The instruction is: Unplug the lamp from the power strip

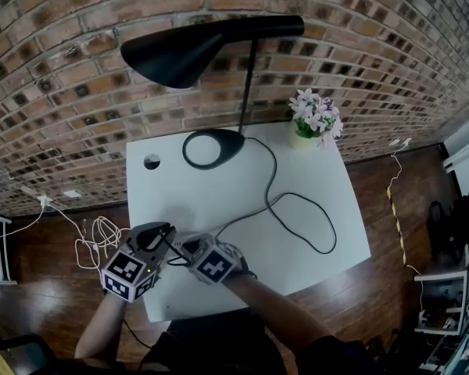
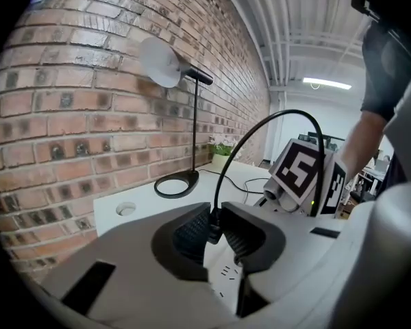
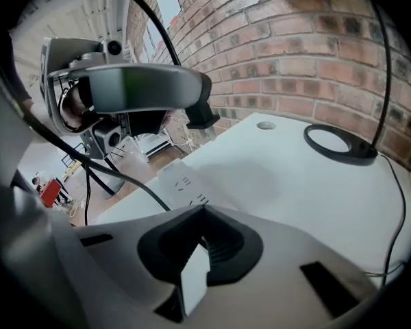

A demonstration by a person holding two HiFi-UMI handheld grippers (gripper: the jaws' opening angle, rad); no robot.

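Pinching one black plug (image 2: pixel 214 232) in left gripper (image 2: pixel 216 209) jaws, one white power strip (image 3: pixel 183 184) in right gripper (image 3: pixel 205 209) jaws (both clamped); one black lamp (image 1: pixel 180 53) beyond.

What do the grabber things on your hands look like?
The left gripper and right gripper are smooth light-grey shells with black ribbed pads. Each carries a cube of black-and-white square markers. The person wears a dark short sleeve.
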